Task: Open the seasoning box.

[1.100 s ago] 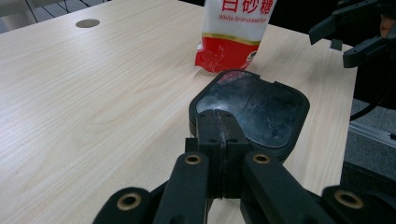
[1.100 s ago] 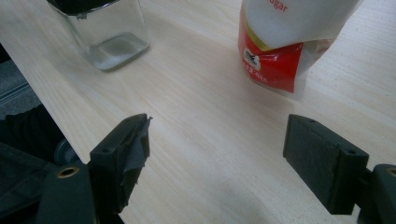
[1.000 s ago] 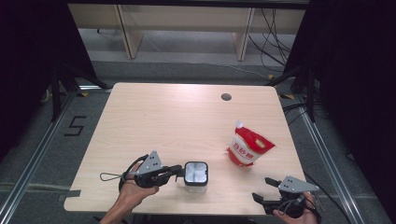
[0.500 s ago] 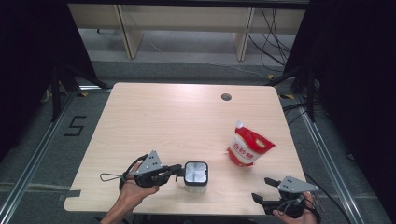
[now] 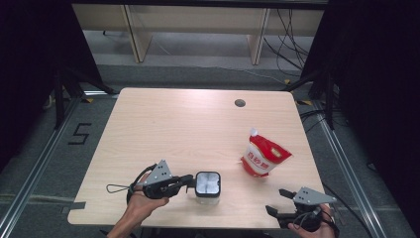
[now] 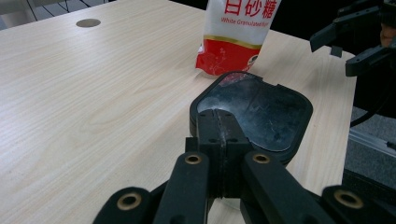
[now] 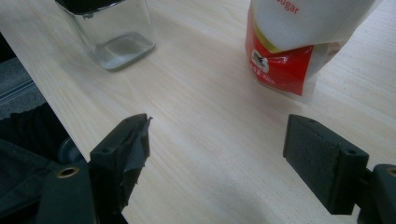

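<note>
Nothing has moved since the earlier frames: both my hands and the jar point(image 5: 208, 184) sit just where they were. That glass jar stands near the front edge of the table point(image 5: 188, 124), its black-rimmed lid point(image 6: 254, 112) on top, and I take it as my landmark. My left gripper point(image 5: 189, 181) lies level just left of the jar, its jaws pressed together right against the lid's edge; in the left gripper view the closed tips meet the lid's rim, though I cannot tell whether they pinch any part of it. Right of the jar and a little farther back stands the red and white sugar pouch point(image 5: 263, 156), upright and apart from it. My right gripper point(image 5: 280, 202) rests well to the right of the jar at the table's front edge, nearer than the pouch, its jaws wide apart with bare wood between them.
</note>
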`<state>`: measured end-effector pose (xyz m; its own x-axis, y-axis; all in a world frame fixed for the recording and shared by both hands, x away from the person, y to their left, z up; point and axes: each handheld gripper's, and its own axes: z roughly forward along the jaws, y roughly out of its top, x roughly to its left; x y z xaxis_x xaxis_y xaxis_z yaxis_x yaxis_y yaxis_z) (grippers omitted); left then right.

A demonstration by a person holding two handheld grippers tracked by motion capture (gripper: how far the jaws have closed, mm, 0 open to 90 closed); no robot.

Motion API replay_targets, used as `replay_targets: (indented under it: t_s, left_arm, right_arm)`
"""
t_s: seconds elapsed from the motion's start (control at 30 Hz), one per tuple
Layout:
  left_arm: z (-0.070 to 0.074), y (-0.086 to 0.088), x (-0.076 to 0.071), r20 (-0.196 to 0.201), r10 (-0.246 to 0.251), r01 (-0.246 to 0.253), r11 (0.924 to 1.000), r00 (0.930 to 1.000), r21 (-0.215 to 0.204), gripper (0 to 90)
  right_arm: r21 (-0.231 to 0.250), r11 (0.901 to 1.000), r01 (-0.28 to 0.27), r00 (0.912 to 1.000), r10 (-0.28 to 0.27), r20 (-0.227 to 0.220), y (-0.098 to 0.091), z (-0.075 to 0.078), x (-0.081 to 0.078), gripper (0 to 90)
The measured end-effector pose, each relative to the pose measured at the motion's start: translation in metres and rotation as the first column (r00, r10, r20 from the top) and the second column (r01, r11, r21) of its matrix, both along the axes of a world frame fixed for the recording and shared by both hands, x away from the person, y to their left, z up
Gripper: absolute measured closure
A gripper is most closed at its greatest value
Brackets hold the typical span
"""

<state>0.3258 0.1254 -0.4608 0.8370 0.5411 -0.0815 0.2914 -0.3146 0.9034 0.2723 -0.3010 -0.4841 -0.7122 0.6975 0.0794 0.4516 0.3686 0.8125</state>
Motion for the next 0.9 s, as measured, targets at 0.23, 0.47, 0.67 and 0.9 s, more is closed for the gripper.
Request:
replay_targets:
  t_s: [0.23, 0.47, 0.67, 0.9]
  left_arm:
    - [-0.002, -0.001, -0.001, -0.017, 0.017, -0.018, 0.9992, 0.9997, -0.035, 89.1]
    - [-0.003, 0.001, 0.000, -0.012, 0.011, -0.011, 0.9990, 0.9999, -0.043, 89.1]
    - [-0.003, 0.001, 0.001, -0.015, 0.008, -0.008, 0.9988, 0.9999, -0.048, 89.1]
    - [-0.004, 0.001, 0.000, -0.018, 0.014, -0.015, 0.9985, 0.9997, -0.052, 89.1]
  right_arm:
    - [0.052, 0.9986, -0.006, 0.9949, 0.001, 0.101, 0.008, 0.010, -0.004, 37.4]
    - [0.081, 0.9954, -0.050, 0.9846, 0.035, 0.171, 0.026, 0.015, 0.000, 52.9]
    - [0.078, 0.9904, -0.114, 0.9744, 0.096, 0.203, 0.046, 0.014, 0.009, 64.0]
    - [0.054, 0.9816, -0.183, 0.9635, 0.168, 0.209, 0.076, 0.013, 0.021, 72.3]
